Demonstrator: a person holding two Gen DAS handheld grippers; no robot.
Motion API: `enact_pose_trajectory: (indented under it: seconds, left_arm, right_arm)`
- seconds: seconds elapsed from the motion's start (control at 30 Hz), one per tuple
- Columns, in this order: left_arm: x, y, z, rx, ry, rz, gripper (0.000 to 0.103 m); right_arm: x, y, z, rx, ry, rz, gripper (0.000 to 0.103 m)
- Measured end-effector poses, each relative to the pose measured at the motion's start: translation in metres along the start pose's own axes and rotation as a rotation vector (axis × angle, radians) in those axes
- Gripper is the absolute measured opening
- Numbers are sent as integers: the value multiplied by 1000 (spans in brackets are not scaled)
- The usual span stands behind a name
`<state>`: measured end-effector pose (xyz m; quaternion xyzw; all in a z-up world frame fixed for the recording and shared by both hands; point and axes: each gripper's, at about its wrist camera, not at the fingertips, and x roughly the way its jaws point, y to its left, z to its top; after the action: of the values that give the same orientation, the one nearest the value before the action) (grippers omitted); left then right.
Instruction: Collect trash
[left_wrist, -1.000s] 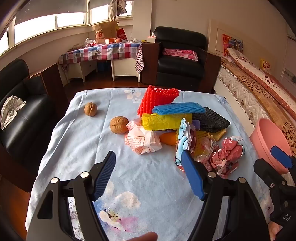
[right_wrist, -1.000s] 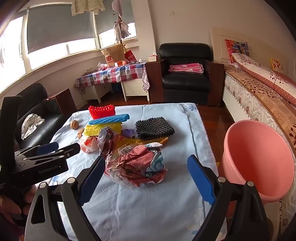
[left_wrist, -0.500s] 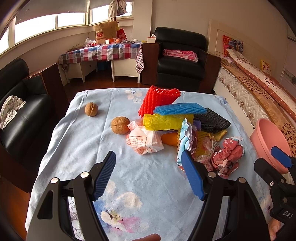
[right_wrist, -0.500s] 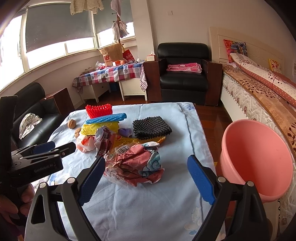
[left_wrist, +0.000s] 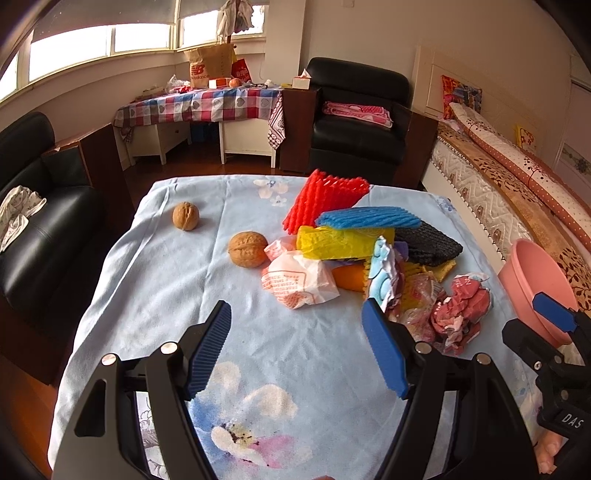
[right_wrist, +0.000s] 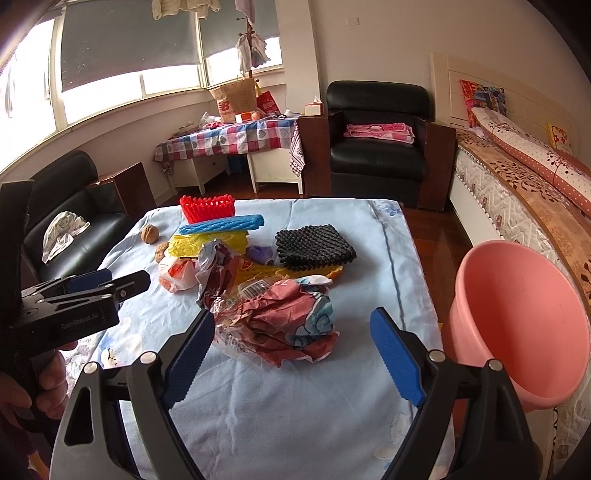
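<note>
A pile of trash lies on the blue-clothed table (left_wrist: 155, 295): a crumpled red wrapper (right_wrist: 291, 325) (left_wrist: 463, 310), a white paper bag (left_wrist: 299, 282), and red (left_wrist: 325, 197), blue (left_wrist: 369, 218), yellow (left_wrist: 340, 242) and black foam nets (right_wrist: 314, 245). Two walnuts (left_wrist: 247, 248) sit to the left of the pile. A pink bin (right_wrist: 517, 317) (left_wrist: 535, 280) stands at the table's right side. My right gripper (right_wrist: 291, 354) is open just in front of the red wrapper, with nothing held. My left gripper (left_wrist: 295, 347) is open over the cloth, short of the white bag.
A black sofa (left_wrist: 40, 221) stands left of the table and a bed (right_wrist: 517, 192) runs along the right. A black armchair (right_wrist: 380, 147) and a checkered side table (right_wrist: 229, 138) are behind. A hand (right_wrist: 48, 380) holds the left gripper.
Both grippers have eased slightly forward toward the pile. The red wrapper sits a little closer between the right fingers. Nothing has been grasped.
</note>
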<state>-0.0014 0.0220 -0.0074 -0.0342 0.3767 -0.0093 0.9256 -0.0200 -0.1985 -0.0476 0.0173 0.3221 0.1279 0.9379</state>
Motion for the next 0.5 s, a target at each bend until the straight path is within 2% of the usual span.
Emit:
enact_pose_trajectory:
  seconds: [0.5]
  left_arm:
    - [15, 3, 3, -26, 27, 1, 68]
  right_arm:
    - [13, -7, 1, 20, 27, 14, 81]
